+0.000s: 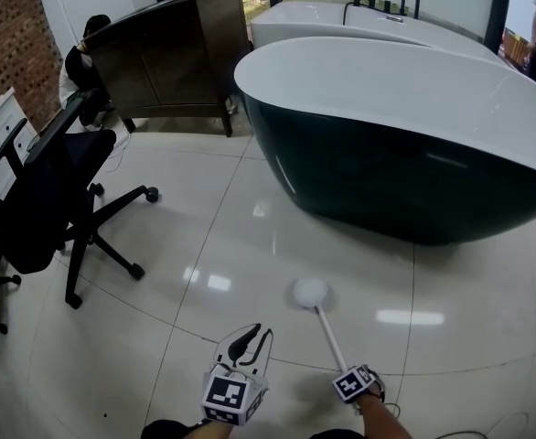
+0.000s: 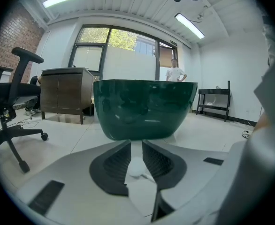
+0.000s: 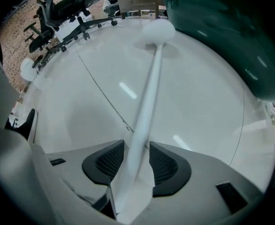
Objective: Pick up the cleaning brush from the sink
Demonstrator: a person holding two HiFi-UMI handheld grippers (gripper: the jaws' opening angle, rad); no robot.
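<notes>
Glossy white floor tiles (image 1: 250,236) spread through a showroom. On them, not in any sink, lay the cleaning brush (image 1: 330,337), its round white head toward the dark bathtub (image 1: 405,181) and its thin handle running back to us. Our right gripper (image 3: 136,150) pointed down over the near end of that handle, jaws closed on it with a pad against each side. Our left gripper (image 1: 250,344) hung just beside it, jaws a little apart with nothing between them. Further out stood an office chair (image 1: 48,190) and a dark wooden cabinet (image 1: 172,58). We judged the main risk to be a grip so far from the head. On lifting, the head's weight could swing the smooth handle down through the pads or twist it loose, and a wide swing might knock the tub. We could read no brand or label; the gripper cubes carried only black-and-white square markers
</notes>
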